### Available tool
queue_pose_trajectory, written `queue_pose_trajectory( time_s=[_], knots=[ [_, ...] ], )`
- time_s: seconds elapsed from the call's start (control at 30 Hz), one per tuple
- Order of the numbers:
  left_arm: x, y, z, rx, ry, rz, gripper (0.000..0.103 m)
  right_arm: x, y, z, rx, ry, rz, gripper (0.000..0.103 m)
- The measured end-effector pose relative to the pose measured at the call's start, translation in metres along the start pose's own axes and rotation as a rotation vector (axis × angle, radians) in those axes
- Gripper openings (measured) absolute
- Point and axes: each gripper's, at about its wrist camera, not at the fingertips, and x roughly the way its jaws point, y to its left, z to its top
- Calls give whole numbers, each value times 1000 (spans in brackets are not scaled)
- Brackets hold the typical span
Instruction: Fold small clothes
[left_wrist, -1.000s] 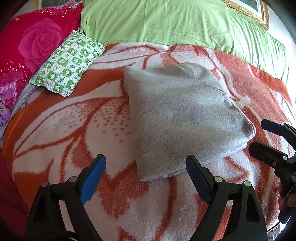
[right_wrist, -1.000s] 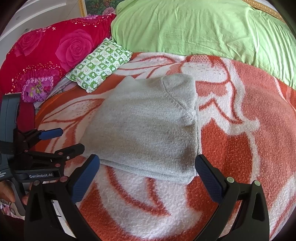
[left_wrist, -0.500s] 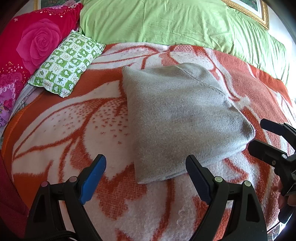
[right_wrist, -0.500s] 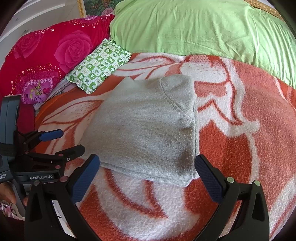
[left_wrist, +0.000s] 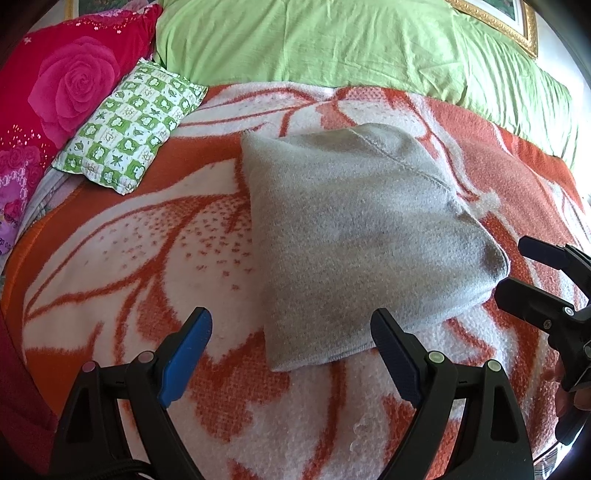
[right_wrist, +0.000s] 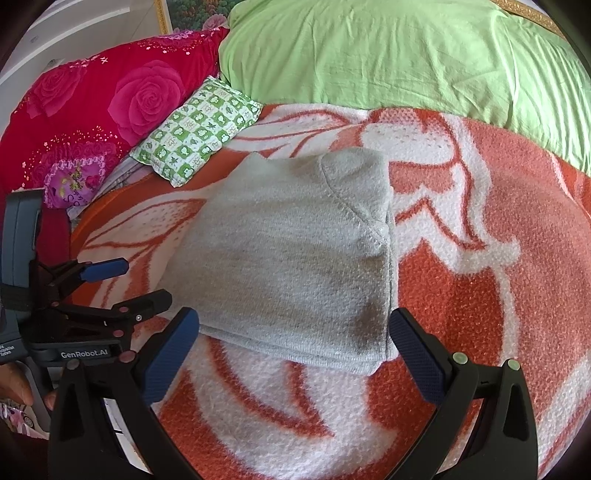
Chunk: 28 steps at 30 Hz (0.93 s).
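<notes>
A grey knitted garment (left_wrist: 362, 236) lies folded into a compact rectangle on the orange and white blanket (left_wrist: 147, 258); it also shows in the right wrist view (right_wrist: 295, 258). My left gripper (left_wrist: 291, 328) is open and empty, just short of the garment's near left corner. My right gripper (right_wrist: 293, 328) is open and empty, hovering at the garment's near edge. Each gripper shows in the other's view: the right one (left_wrist: 517, 269) at the garment's right corner, the left one (right_wrist: 140, 282) at its left side.
A green checked small pillow (left_wrist: 129, 125) lies at the back left of the blanket (right_wrist: 480, 295), beside a red rose-print pillow (left_wrist: 55, 88). A light green cover (left_wrist: 351, 40) runs across the back. A gold picture frame (left_wrist: 495, 18) hangs behind.
Both views have shifted very slightly, the garment sitting a touch further left in each. The garment and both open grippers are otherwise as before.
</notes>
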Motion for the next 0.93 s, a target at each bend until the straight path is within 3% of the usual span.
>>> queue_pose_trajectory(
  time_s=[0.93],
  knots=[
    [10, -1, 17, -25, 21, 26, 88, 7, -15, 16, 20, 10, 13, 103]
  ],
)
